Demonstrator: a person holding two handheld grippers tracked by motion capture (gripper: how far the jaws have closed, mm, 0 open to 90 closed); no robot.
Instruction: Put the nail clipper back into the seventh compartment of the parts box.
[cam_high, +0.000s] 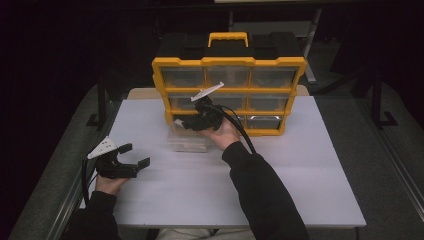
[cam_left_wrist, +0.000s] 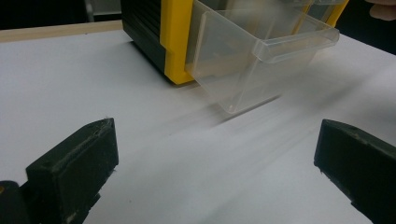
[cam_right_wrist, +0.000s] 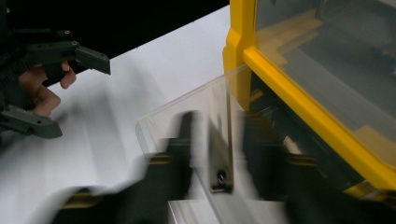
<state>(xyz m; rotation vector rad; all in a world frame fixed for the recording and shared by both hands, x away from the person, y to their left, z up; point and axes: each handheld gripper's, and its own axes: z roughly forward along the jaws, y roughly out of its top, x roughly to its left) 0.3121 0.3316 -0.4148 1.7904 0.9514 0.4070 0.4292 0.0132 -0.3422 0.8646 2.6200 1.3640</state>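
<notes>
Here, near to far:
Left gripper (cam_high: 134, 155): near the table's left front edge, held in the person's left hand, jaws spread wide with nothing between them, only bare white table (cam_high: 300, 180) beneath; well apart from the drawer
White table: carries both the drawer and the organizer
Clear drawer (cam_high: 187, 142): pulled out of the bottom-left slot of the organizer, its base resting on the table, its back still at the yellow frame
Right gripper (cam_high: 192, 122): over the drawer's front, beside the organizer's lower left corner; in the right gripper view its jaws are blurred and stand partly apart, 1 on each side of the drawer's front wall; whether the pads press it I cannot tell
Yellow-and-black organizer (cam_high: 229, 62): upright at the table's far edge, 3 rows of clear drawers, yellow handle on top
</notes>
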